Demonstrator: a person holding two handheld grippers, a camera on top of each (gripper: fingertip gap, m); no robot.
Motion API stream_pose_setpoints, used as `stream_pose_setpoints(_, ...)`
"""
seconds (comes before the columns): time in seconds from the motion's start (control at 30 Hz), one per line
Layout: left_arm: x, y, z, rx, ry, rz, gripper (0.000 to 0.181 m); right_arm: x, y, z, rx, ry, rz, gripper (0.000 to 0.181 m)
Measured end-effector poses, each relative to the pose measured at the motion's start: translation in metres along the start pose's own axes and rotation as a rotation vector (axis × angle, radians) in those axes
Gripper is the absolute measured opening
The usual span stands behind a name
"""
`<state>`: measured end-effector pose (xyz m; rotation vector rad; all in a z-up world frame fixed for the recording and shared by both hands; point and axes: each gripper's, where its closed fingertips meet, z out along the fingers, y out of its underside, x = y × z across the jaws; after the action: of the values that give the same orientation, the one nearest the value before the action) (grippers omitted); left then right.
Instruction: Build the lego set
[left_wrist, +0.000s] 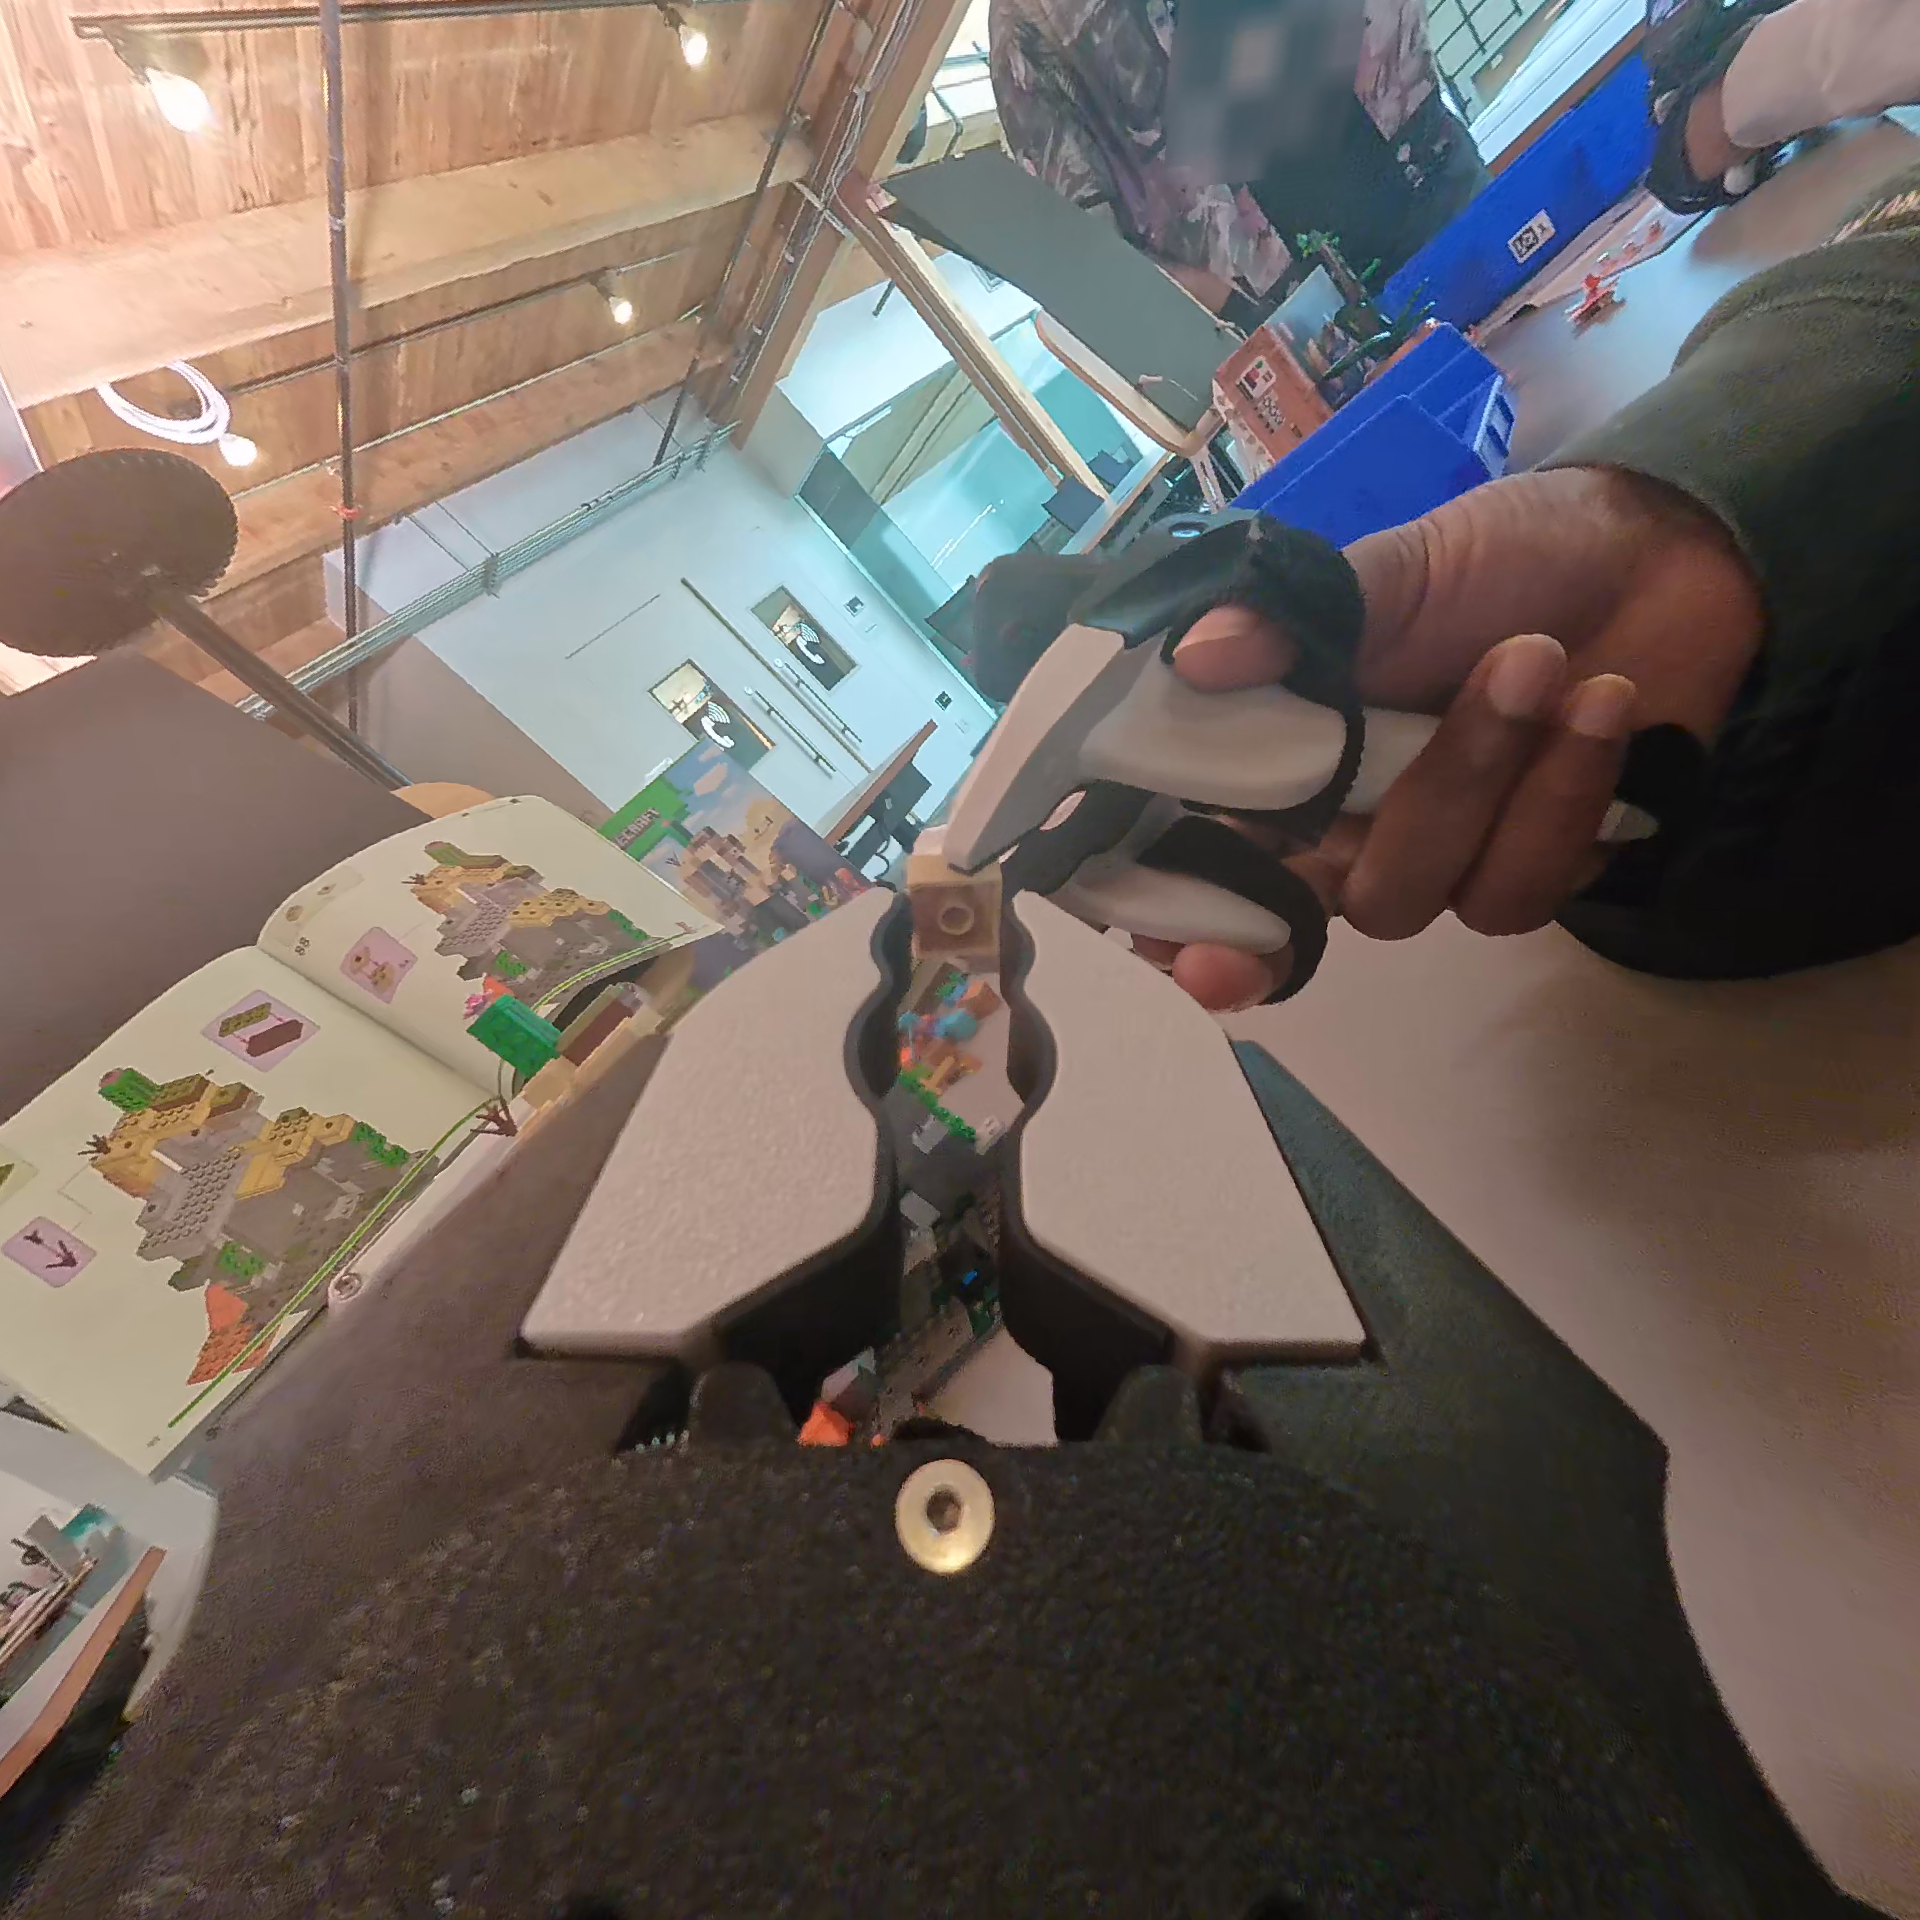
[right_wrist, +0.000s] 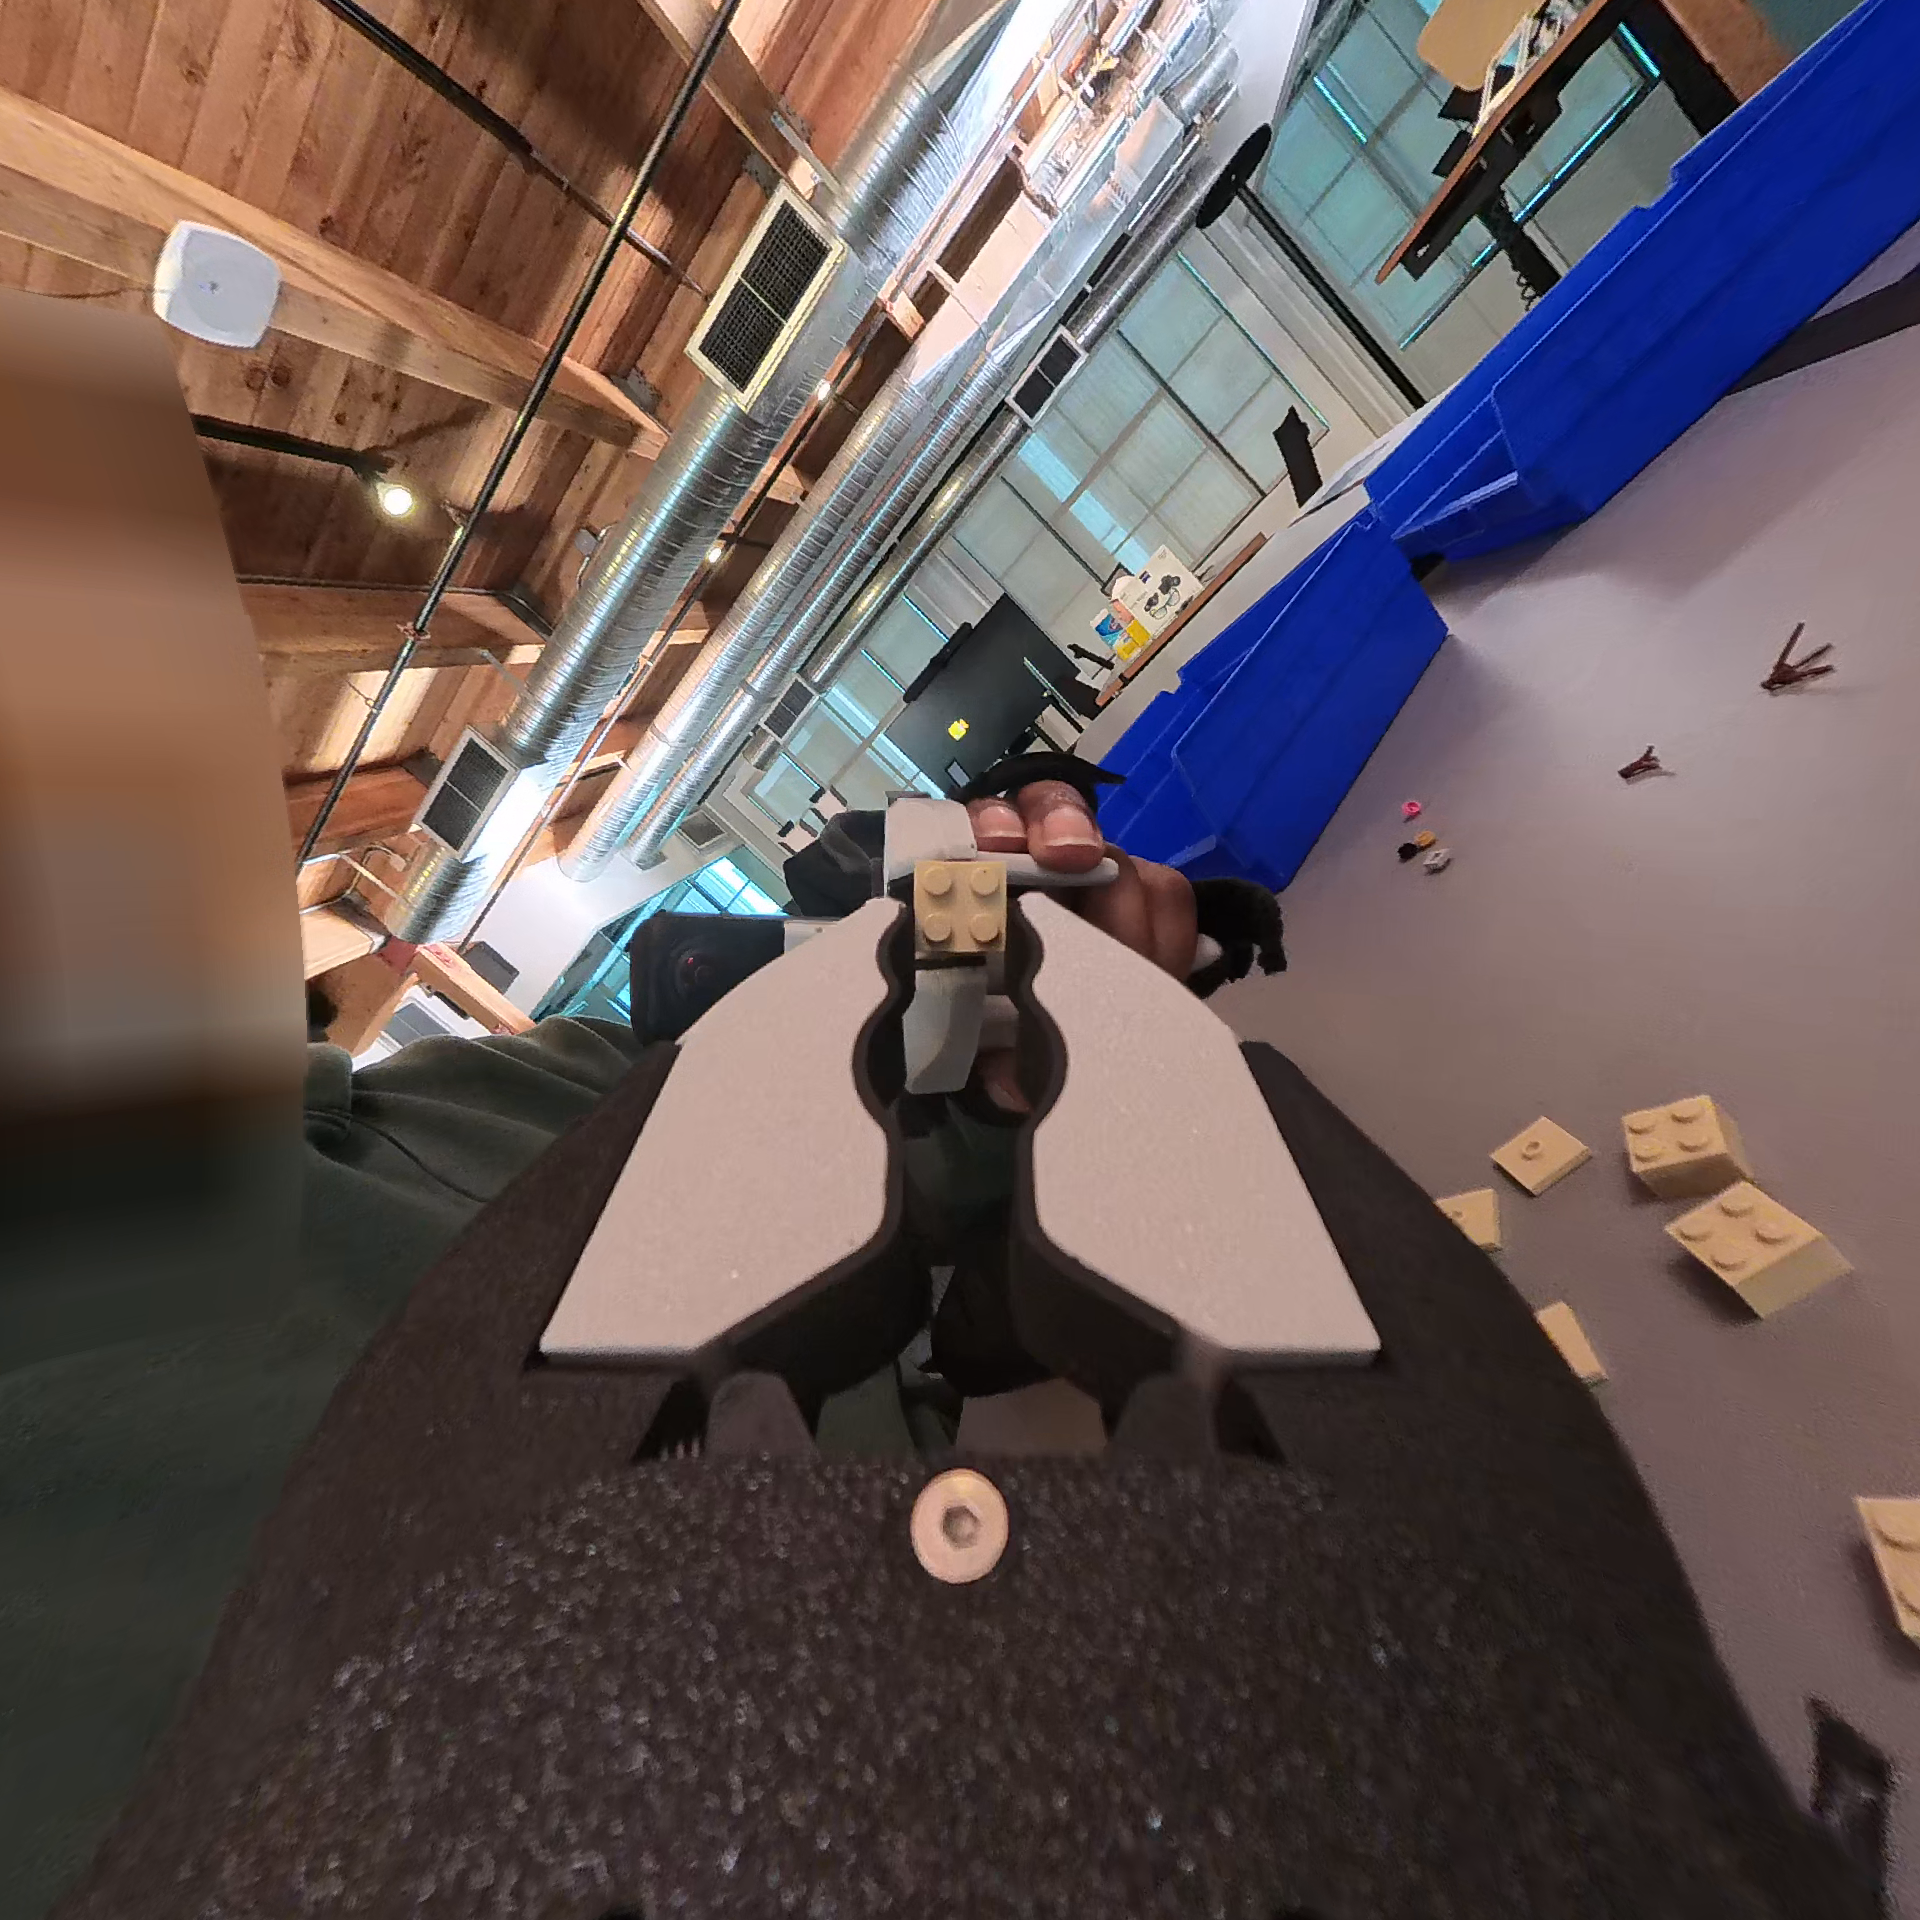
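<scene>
At frame centre, the left gripper (left_wrist: 951, 925) and right gripper (right_wrist: 961, 920) both pinch 1 tan brick (right_wrist: 961, 906), held in the air above the table (right_wrist: 1558, 935). Any twist between them could pop it loose onto the loose tan pieces (right_wrist: 1756, 1257) at lower right.

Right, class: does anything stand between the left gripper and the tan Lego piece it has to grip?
Nothing visible does. The tan piece already sits between the tips of the left gripper, held up off the table. The right gripper meets the same piece from the opposite side.
</scene>
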<state>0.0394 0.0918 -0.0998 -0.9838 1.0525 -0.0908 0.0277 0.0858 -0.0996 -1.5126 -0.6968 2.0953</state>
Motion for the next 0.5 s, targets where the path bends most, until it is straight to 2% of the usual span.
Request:
stream_pose_setpoints(0.23, 0.001, 0.000, -0.001, -0.002, 0.035, -0.059, 0.015, 0.000, 0.001, -0.002, -0.051, 0.033, -0.091, 0.017)
stream_pose_setpoints(0.33, 0.000, 0.004, -0.001, -0.025, 0.048, -0.119, 0.016, 0.005, 0.000, -0.008, -0.093, 0.107, -0.218, 0.019)
stream_pose_setpoints(0.5, -0.017, 0.011, -0.007, -0.035, 0.030, -0.293, 0.016, 0.027, -0.004, -0.025, -0.187, 0.306, -0.459, 0.006)
